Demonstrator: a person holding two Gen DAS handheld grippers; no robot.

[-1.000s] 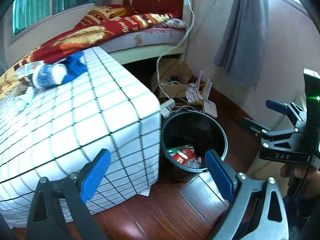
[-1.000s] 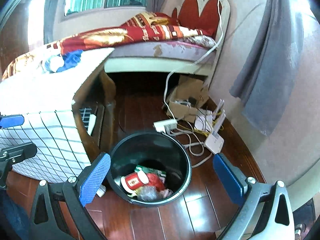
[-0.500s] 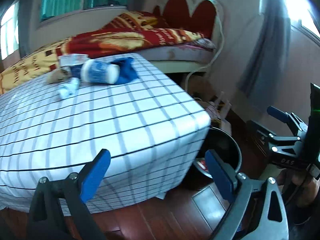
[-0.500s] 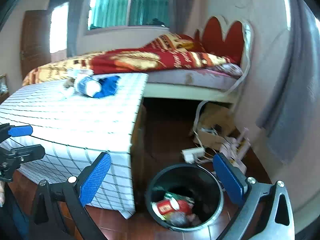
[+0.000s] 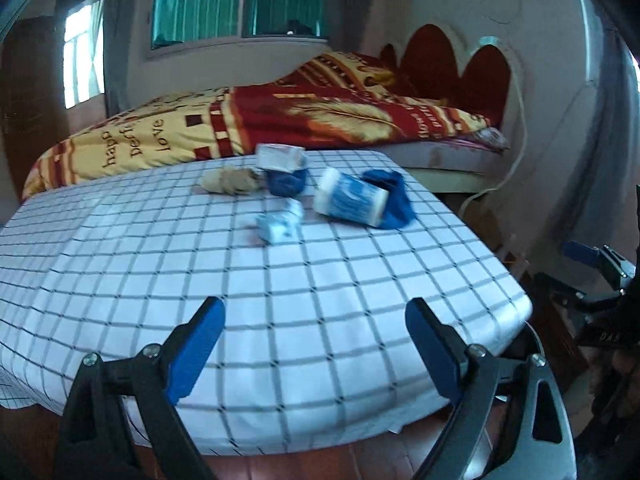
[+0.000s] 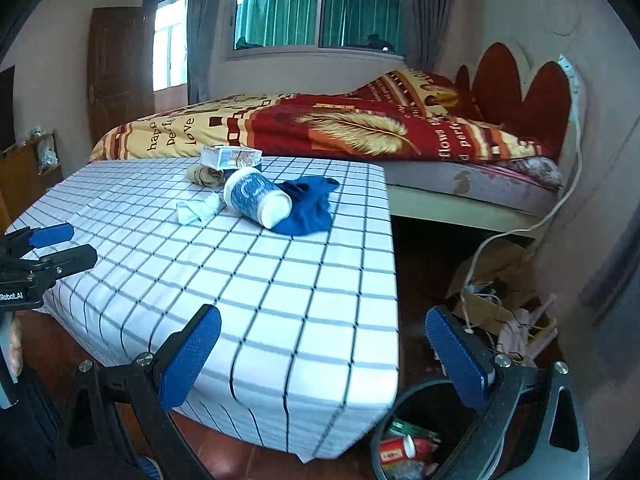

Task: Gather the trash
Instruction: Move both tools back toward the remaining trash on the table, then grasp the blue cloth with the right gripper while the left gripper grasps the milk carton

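A blue and white paper cup [image 5: 352,200] [image 6: 256,198] lies on its side on the checked table [image 5: 280,300] [image 6: 260,280], beside a blue cloth [image 5: 394,200] [image 6: 310,208]. A crumpled white wrapper [image 5: 280,226] [image 6: 198,208], a small box [image 5: 280,157] [image 6: 232,157] and a tan wad [image 5: 230,180] [image 6: 204,176] lie near it. The black trash bin [image 6: 412,440] with trash inside stands on the floor at the table's right corner. My left gripper [image 5: 316,352] is open and empty at the table's near edge. My right gripper [image 6: 324,360] is open and empty above the table corner and bin.
A bed with a red and yellow blanket [image 6: 340,128] stands behind the table. A cardboard box, cables and a power strip [image 6: 492,296] clutter the floor to the right. A grey curtain [image 6: 616,260] hangs by the wall. A wooden door [image 6: 116,68] is at far left.
Both grippers have risen and tilted up from the bin toward the table top. The bin has dropped to the bottom of the right view and out of the left view. Both stay open.
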